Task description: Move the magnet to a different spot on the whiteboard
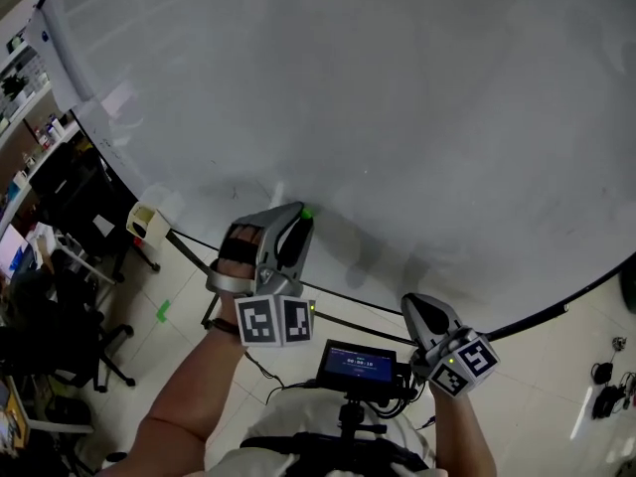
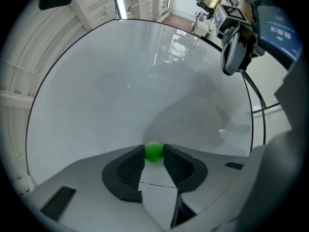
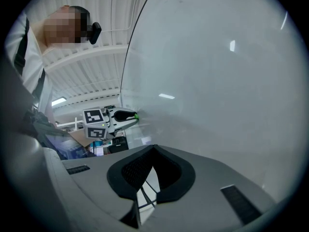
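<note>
A small green magnet [image 1: 307, 213] sits on the large whiteboard [image 1: 378, 87], near its lower edge. My left gripper [image 1: 302, 219] points at the board and is shut on the magnet. In the left gripper view the magnet [image 2: 154, 152] is wedged between the two dark pads at the tips of that gripper [image 2: 154, 148], against the whiteboard [image 2: 120, 81]. My right gripper [image 1: 415, 304] hangs lower right, off the board's edge, with nothing in it. In the right gripper view its jaws [image 3: 154, 148] meet at the tips, and the left gripper with the magnet [image 3: 136, 115] shows far off.
A small white box [image 1: 147, 222] hangs by the board's lower left edge. Black office chairs [image 1: 60, 336] and desks stand at the left. A small screen [image 1: 358, 363] is mounted at the person's chest. Cables [image 1: 606, 386] lie on the tiled floor at the right.
</note>
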Demonstrator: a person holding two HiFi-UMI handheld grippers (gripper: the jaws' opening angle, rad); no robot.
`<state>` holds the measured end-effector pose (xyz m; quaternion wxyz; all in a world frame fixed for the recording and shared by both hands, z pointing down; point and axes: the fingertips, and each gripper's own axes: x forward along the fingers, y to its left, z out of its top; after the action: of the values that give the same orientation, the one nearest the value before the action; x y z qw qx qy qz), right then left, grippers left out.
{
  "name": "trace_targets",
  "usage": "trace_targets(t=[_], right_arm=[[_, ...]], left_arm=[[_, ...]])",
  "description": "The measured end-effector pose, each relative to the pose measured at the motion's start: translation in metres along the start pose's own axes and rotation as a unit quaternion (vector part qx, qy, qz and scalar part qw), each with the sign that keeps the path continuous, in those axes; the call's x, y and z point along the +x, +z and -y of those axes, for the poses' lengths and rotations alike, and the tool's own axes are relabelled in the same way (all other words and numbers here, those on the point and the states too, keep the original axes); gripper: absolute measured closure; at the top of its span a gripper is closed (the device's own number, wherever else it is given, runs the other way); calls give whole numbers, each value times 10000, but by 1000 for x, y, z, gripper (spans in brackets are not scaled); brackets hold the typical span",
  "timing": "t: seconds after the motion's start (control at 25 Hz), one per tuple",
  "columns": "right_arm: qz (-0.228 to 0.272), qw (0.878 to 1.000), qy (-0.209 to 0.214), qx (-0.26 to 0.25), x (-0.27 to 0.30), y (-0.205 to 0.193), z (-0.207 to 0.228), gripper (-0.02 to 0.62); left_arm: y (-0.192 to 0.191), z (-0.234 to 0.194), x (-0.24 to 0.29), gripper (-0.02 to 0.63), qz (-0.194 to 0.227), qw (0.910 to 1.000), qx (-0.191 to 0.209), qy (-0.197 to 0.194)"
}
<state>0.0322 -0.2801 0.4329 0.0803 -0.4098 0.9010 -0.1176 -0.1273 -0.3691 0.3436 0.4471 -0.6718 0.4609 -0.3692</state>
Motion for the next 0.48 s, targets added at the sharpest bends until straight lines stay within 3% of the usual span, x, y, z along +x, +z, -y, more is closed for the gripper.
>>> trace_targets(t=[0.24,0.48], right_arm=[[-28,9999,82,52,-11,0,3,565],[-40,9997,223,78,-19,2,7,565]], left_arm=[[11,2,-4,469,23,9987,-500,-101],[17,10,-17,469,6,9868,-1557,-442]])
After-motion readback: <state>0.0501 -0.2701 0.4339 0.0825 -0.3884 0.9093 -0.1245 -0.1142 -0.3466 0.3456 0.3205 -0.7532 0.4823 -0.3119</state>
